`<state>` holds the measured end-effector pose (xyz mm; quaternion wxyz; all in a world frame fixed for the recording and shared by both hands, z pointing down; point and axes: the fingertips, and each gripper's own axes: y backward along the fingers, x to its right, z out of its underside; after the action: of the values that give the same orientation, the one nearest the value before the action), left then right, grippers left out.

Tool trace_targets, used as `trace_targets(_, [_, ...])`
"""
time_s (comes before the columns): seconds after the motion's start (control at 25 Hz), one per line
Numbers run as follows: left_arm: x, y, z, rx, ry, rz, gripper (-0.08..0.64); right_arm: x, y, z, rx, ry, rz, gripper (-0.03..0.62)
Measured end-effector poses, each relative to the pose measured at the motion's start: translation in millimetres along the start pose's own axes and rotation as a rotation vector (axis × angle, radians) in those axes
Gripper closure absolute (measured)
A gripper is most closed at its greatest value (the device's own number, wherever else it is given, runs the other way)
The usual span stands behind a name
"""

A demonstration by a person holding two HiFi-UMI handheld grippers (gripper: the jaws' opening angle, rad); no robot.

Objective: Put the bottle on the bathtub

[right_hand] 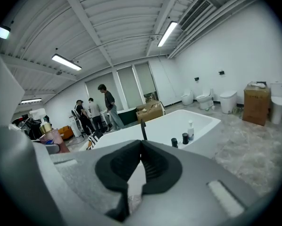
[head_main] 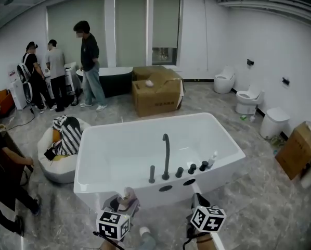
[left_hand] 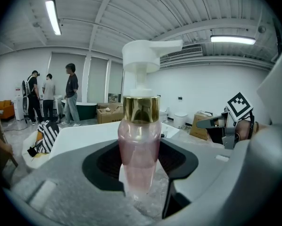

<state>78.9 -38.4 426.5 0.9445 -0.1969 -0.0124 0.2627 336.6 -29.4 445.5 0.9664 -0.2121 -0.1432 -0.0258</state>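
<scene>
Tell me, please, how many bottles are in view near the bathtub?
2. One pink pump bottle is held in the left gripper; one small white bottle stands on the bathtub rim beside the black knobs. Others may be hidden.

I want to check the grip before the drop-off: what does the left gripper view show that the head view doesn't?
Only the left gripper view: the left tool closed on the upright pink pump bottle, its gold collar and white pump plain to see. Only the head view: the tall dark faucet and a small white bottle on the near rim of the white bathtub. Both: the bathtub, three standing people, the cardboard boxes.
</scene>
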Motion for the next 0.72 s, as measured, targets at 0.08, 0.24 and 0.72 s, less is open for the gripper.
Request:
trace_targets(0.08, [-7, -12, -7, 0.008, 0.003, 0.002, 0.333, 0, -11, -8, -0.001, 0.008, 0.000, 0.589])
trace_targets(0.24, [-25, -37, -22, 0.020, 0.009, 0.003, 0.333, -4, -39, -27, 0.004, 0.022, -0.004, 0.589])
trace_targets(0.72, [-76, -115, -62, 0.028, 0.032, 0.014, 0.333, -14, -120, -81, 0.005, 0.072, 0.007, 0.589])
